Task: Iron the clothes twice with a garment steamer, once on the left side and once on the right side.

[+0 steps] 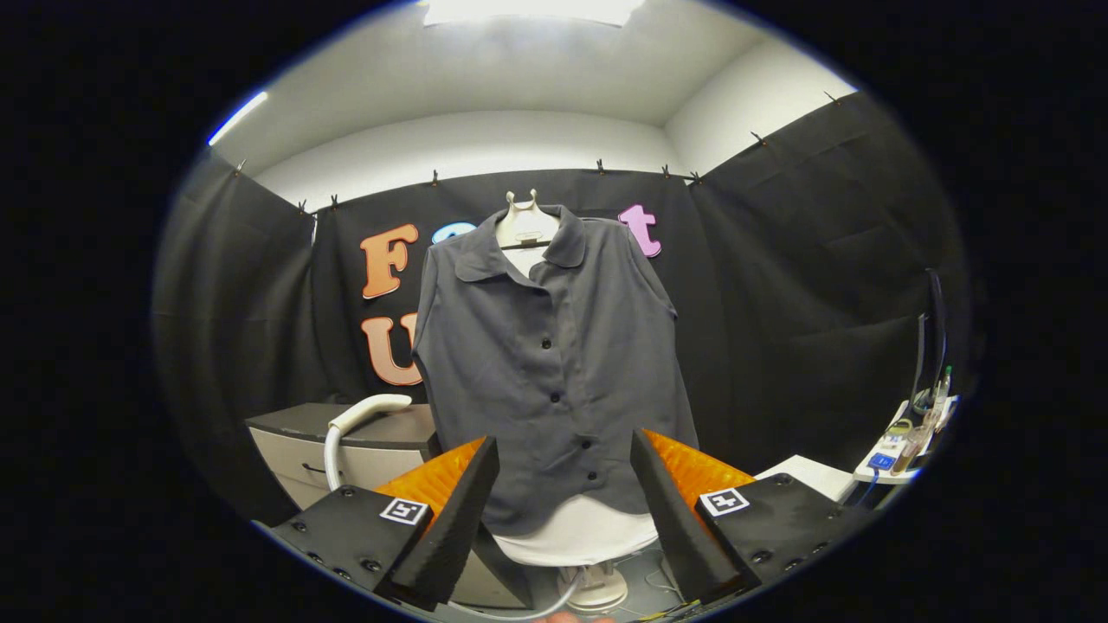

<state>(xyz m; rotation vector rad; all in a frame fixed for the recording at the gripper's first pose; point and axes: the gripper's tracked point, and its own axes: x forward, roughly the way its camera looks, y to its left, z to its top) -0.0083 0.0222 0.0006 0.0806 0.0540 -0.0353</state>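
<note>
A dark grey buttoned shirt [554, 363] hangs on a white mannequin torso [580, 532] straight ahead, beyond my fingers. The white steamer head [370, 410] with its hose [331, 459] rests on a low cabinet to the left of the shirt, just past my left finger. My gripper [563, 502] is open, fingers spread wide with nothing between them; the shirt's hem shows through the gap.
A grey cabinet [346, 450] stands left of the mannequin. The mannequin's stand base [597, 593] sits on the floor below. At the right is a white table [809, 474] and a shelf with small items and a monitor [930, 346].
</note>
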